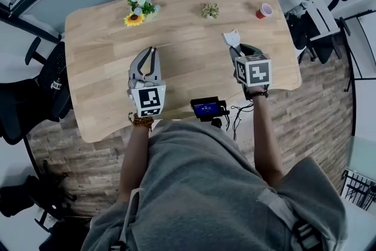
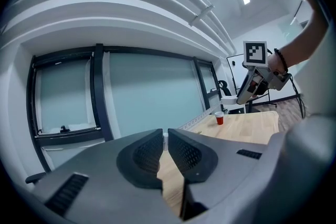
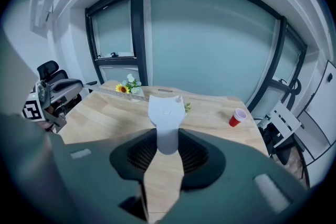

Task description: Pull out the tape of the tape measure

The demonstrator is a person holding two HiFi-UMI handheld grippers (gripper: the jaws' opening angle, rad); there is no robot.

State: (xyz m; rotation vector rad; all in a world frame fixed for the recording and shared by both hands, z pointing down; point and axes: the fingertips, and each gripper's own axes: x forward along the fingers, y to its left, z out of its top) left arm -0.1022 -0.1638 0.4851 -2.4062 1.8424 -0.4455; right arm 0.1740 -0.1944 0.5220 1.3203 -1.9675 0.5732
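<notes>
White tape measure (image 3: 166,113) pinched in right gripper (image 3: 168,147); left gripper (image 2: 164,147) pressed together

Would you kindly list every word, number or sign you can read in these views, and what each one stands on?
No text can be read anywhere.
marker cubes: black-and-white square patterns only, no letters or digits.
device screen: lit blue, characters too small to read.
tape: markings too blurred to read.
tape measure case: plain white, no readable print.
</notes>
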